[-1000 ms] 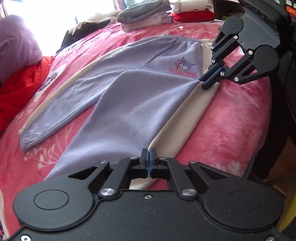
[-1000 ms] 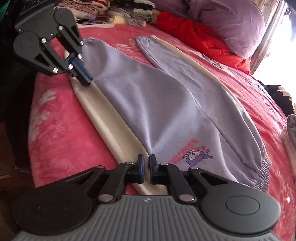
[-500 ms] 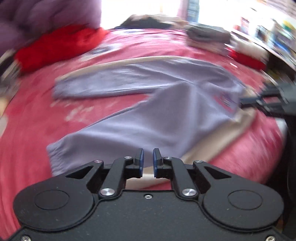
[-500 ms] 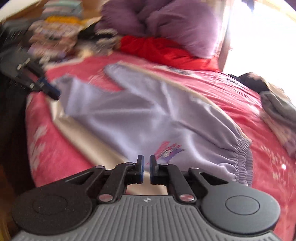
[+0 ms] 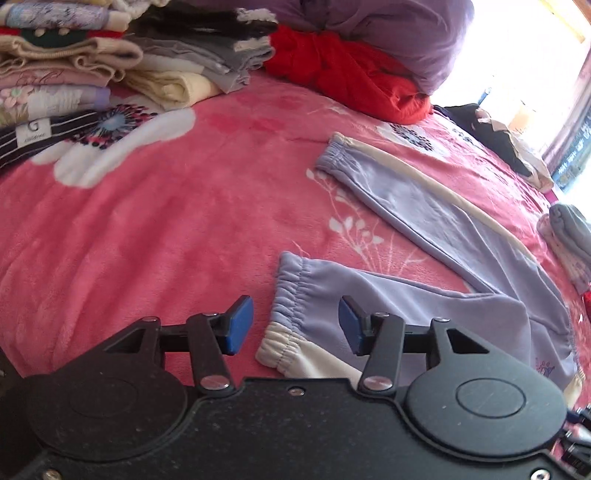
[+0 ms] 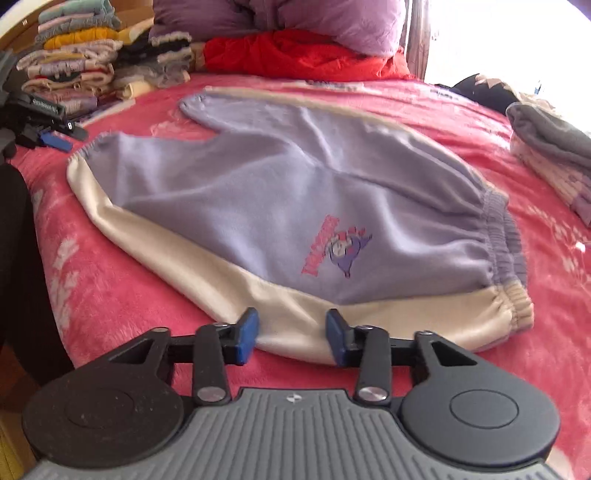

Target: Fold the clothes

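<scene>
Where fleecy pink blanket spreads, soft lilac trousers lie flat.

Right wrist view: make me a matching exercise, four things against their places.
Things:
1. Trousers
2. Red cloth
3. Folded clothes stack
4. Grey folded pile

Places:
A. far left corner of the bed
B. right edge of the bed
C. spread flat mid-bed
D. under the purple pillow

Pairs: 1-C, 2-D, 3-A, 4-B
</scene>
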Demonstrator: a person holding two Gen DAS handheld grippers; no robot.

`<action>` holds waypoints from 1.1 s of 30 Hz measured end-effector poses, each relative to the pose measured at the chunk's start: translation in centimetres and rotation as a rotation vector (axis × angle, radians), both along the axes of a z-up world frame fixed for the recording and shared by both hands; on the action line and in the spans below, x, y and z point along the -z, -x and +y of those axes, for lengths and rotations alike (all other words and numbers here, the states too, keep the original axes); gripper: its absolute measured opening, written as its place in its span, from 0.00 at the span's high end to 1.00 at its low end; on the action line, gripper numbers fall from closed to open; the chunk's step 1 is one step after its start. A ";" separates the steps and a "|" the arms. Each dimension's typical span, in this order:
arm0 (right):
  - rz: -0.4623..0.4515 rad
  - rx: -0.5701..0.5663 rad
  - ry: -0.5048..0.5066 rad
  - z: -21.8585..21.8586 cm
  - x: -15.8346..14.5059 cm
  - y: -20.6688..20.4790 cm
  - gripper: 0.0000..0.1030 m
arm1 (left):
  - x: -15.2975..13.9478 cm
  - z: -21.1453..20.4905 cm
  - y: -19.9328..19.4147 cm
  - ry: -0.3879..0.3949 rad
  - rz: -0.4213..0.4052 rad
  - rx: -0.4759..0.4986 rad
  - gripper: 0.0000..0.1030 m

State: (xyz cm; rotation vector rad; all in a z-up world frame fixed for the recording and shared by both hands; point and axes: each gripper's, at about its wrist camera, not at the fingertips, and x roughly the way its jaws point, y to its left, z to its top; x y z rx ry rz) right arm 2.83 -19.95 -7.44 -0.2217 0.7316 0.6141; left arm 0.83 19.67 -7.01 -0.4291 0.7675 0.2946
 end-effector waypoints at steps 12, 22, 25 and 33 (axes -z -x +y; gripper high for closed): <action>-0.054 -0.112 -0.012 6.3 1.8 -0.1 0.62 | 1.1 -0.1 -0.3 -0.013 0.025 0.060 0.91; 0.007 -0.083 -0.021 4.8 1.9 0.1 0.57 | 0.1 0.7 0.9 -0.077 0.050 0.052 0.92; 0.026 -0.083 -0.026 4.4 1.8 0.1 0.57 | 0.5 -0.5 0.6 -0.168 0.107 0.055 0.88; -0.165 -0.116 -0.066 4.8 0.1 1.9 0.56 | -1.4 -5.6 0.9 -0.299 -0.046 0.171 0.71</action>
